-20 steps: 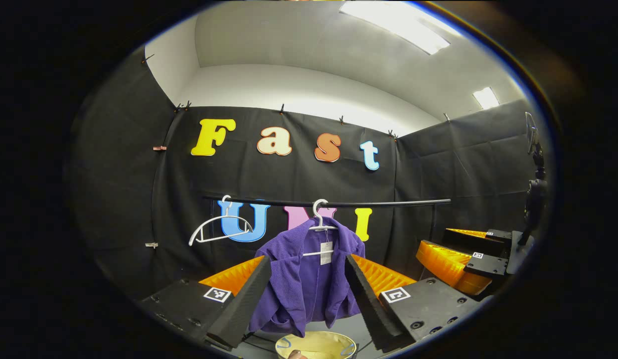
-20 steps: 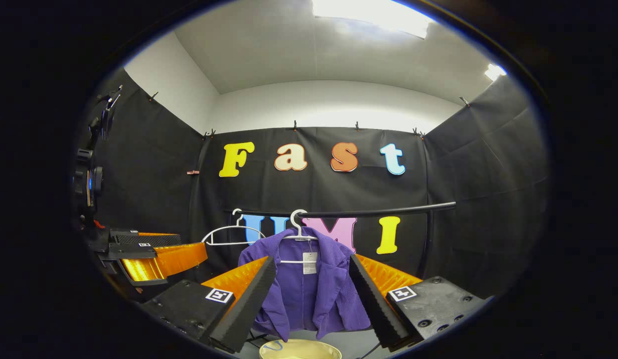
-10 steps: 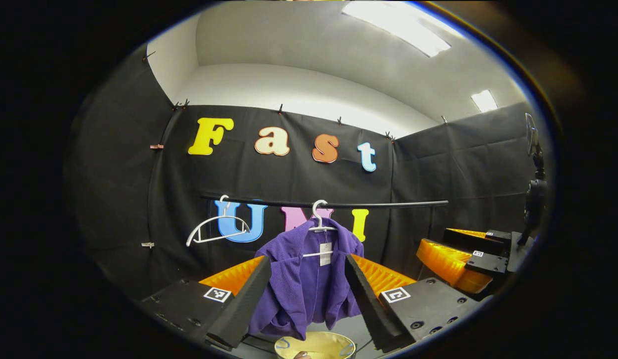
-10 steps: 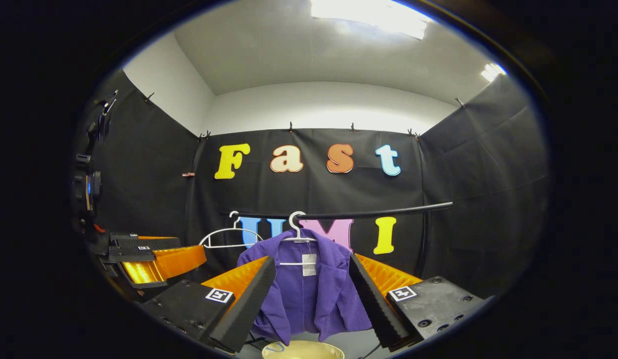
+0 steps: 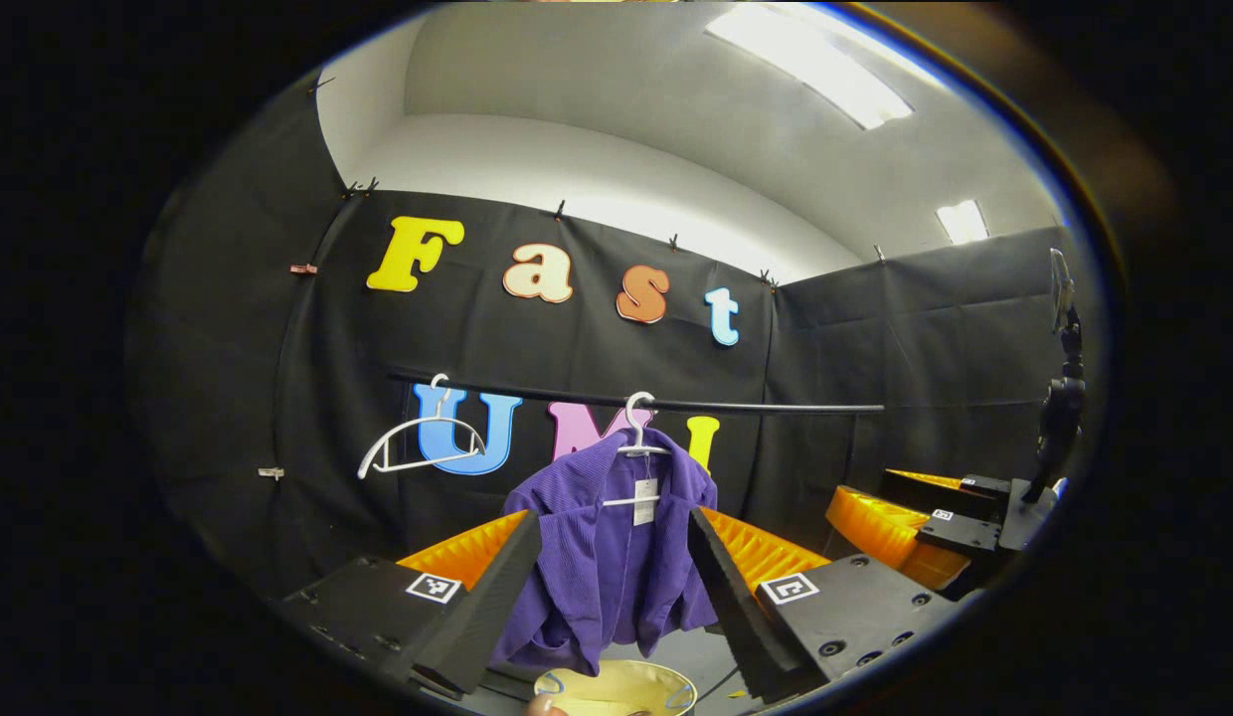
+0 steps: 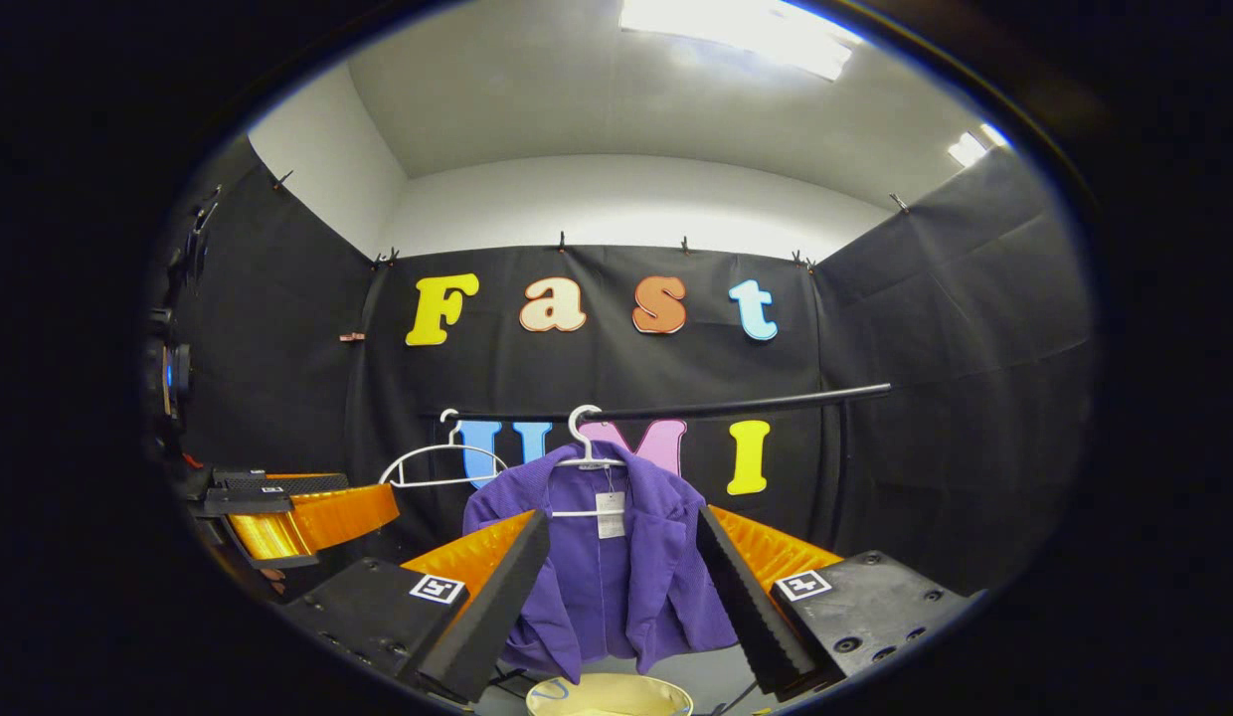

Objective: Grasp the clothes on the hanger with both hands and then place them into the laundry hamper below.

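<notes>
A ribbed purple corduroy jacket (image 5: 607, 557) hung on a thin white plastic hanger (image 5: 636, 443) from a slim black rail (image 5: 776, 406), directly above the round, pale-yellow laundry hamper (image 5: 616, 688). The left gripper (image 5: 612, 587) and right gripper (image 6: 621, 597) both stood wide apart, their ridged black foam fingers (image 6: 497, 607) empty and short of the cloth. Matte black drapes (image 6: 955, 328) walled the booth beneath a white ceiling.

Left claw (image 5: 609, 587), right claw (image 6: 616, 597): black wedge fingers, orange ribbed flanks, square black-and-white markers, apparently screwed bases
</notes>
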A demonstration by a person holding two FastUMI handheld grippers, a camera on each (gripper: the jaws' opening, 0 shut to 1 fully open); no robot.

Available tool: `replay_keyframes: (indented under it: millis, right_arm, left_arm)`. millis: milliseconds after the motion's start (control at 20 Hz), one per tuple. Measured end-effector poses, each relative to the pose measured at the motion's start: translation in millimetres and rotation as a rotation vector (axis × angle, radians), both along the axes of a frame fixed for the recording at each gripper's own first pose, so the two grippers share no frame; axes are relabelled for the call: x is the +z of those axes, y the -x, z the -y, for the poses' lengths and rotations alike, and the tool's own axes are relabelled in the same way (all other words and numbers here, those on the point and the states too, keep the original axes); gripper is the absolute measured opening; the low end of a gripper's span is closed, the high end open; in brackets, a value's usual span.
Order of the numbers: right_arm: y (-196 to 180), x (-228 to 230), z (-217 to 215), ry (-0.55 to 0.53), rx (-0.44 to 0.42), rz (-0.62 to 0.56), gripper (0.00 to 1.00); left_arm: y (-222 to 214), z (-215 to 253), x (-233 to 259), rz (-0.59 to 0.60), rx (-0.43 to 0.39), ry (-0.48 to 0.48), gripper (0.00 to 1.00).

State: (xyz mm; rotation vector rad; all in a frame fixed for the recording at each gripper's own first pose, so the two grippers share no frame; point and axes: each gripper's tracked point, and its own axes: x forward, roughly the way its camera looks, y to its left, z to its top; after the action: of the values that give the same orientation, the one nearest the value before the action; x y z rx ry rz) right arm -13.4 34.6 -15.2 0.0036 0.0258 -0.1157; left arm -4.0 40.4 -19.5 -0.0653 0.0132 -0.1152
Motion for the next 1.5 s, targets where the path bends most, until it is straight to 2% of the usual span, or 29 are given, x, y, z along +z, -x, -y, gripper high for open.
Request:
replay_keyframes:
  millis: [200,250,450,700,800,850,900,1050,1250,1400,1500]
  right_arm:
    - [-20,-15,9,0.010,-0.003,-0.015,0.97]
    - [-28,-21,13,0.004,0.000,-0.018,0.99]
    - [-73,-55,43,-0.027,0.020,-0.037,0.97]
    - [-147,-98,76,-0.067,0.102,-0.057,0.97]
    - [-171,-111,80,-0.067,0.148,-0.055,0.97]
    - [-182,-118,82,-0.063,0.171,-0.055,1.00]
    - [-192,-126,83,-0.062,0.194,-0.057,0.97]
    - [-219,-149,84,-0.090,0.248,-0.076,0.97]
    - [-245,-182,91,-0.112,0.282,-0.128,0.97]
    - [-253,-199,88,-0.150,0.325,-0.164,0.97]
    - [-258,-204,84,-0.161,0.355,-0.174,0.97]
  left_arm:
    - [-21,-4,-18,-0.018,0.016,-0.018,0.94]
    - [-29,-4,-24,-0.024,0.020,-0.017,0.94]
    - [-68,-7,-45,-0.013,0.067,-0.012,0.94]
    - [-131,-9,-85,-0.027,0.159,-0.008,0.94]
    - [-154,-15,-102,-0.033,0.216,-0.020,0.94]
    - [-163,-16,-113,-0.046,0.238,-0.020,0.94]
    - [-172,-19,-124,-0.059,0.259,-0.017,0.94]
    - [-194,-30,-151,-0.093,0.316,-0.019,0.94]
    - [-214,-46,-186,-0.158,0.385,-0.014,0.94]
    - [-228,-43,-201,-0.180,0.386,0.045,0.94]
    - [-238,-34,-199,-0.168,0.376,0.052,0.94]
